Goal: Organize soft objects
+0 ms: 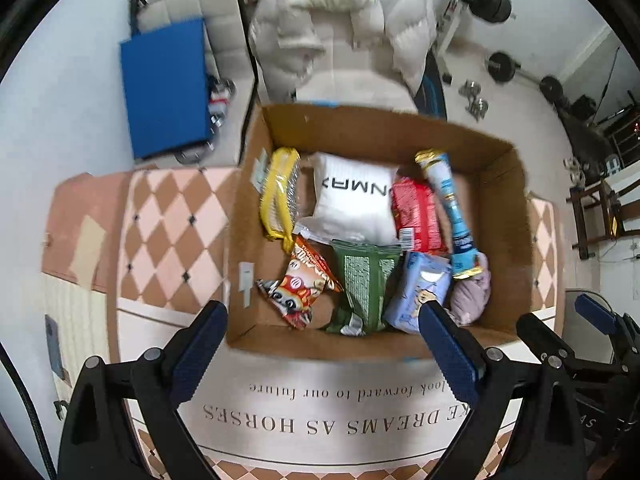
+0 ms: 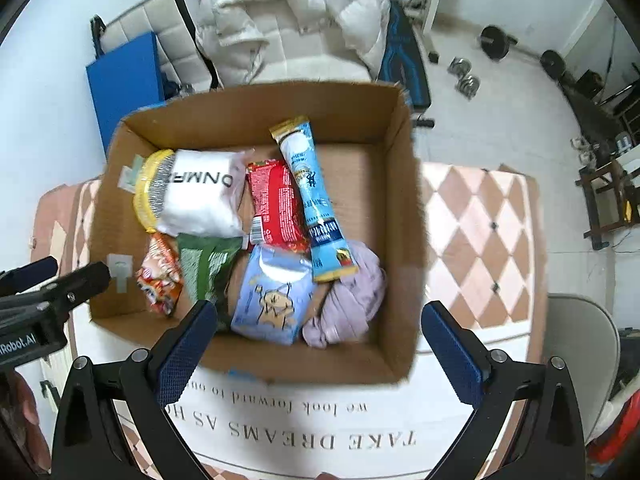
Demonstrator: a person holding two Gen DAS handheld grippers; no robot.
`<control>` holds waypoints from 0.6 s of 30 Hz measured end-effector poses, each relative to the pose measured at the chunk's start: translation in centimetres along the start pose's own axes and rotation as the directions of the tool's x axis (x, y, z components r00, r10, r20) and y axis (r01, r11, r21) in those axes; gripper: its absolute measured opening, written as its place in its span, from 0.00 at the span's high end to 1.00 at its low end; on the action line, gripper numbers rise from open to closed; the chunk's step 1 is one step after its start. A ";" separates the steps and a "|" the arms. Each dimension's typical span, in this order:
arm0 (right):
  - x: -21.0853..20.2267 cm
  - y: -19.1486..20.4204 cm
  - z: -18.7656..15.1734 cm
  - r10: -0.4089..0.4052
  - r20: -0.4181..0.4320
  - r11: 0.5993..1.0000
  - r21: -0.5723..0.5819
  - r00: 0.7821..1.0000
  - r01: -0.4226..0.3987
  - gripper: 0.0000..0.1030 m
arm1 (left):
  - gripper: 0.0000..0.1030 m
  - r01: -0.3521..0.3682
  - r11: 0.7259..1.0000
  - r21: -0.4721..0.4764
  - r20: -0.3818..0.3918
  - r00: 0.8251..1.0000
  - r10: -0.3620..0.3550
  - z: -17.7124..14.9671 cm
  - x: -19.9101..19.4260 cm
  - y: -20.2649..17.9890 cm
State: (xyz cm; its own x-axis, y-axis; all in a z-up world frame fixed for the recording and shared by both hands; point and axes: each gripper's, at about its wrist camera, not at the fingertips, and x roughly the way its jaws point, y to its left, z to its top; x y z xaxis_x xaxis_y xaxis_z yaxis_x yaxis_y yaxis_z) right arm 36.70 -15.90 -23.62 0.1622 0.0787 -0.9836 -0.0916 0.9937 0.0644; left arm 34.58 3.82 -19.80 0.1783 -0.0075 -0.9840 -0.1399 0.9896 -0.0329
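Observation:
An open cardboard box [image 1: 500, 216] [image 2: 392, 200] sits on the table and holds several soft packs: a white pack [image 1: 352, 200] [image 2: 200, 200], a yellow-edged pouch [image 1: 278, 196] [image 2: 150, 188], a red pack [image 1: 418, 214] [image 2: 274, 204], a long blue sachet [image 1: 450, 208] [image 2: 316, 200], a green pack [image 1: 362, 280] [image 2: 206, 266], an orange snack bag [image 1: 304, 280] [image 2: 160, 276], a light blue pack [image 1: 420, 284] [image 2: 272, 296] and a lilac cloth [image 1: 474, 292] [image 2: 352, 300]. My left gripper [image 1: 324, 320] and right gripper [image 2: 320, 320] hover open and empty above the box's near edge.
The box stands on a checkered pink cloth [image 1: 168, 232] [image 2: 472, 232] with printed lettering. A chair with a white puffer jacket [image 1: 344, 28] [image 2: 288, 12] is behind the table. A blue board [image 1: 166, 84] leans at the back left. Weights [image 2: 496, 42] lie on the floor.

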 end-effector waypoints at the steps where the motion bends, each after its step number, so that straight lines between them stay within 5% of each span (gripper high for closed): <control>1: -1.1 -0.1 -0.7 0.000 0.018 1.000 0.002 1.000 0.000 0.00 | 0.05 0.001 1.000 -0.001 0.026 1.000 -0.001 -0.8 -1.4 -0.1; 18: -20.7 -1.4 -14.3 0.002 0.317 1.000 -0.029 0.948 0.007 0.00 | 0.05 -0.005 0.999 0.036 0.263 0.965 -0.005 -13.7 -16.9 -1.3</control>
State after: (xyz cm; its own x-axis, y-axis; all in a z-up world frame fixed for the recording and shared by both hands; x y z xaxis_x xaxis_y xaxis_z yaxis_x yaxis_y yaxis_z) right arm 19.43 -20.06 -5.73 0.4653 0.1022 -0.8792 -0.1190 0.9915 0.0523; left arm 18.44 0.73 -5.56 0.4290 0.0258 -0.9029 -0.1058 0.9941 -0.0219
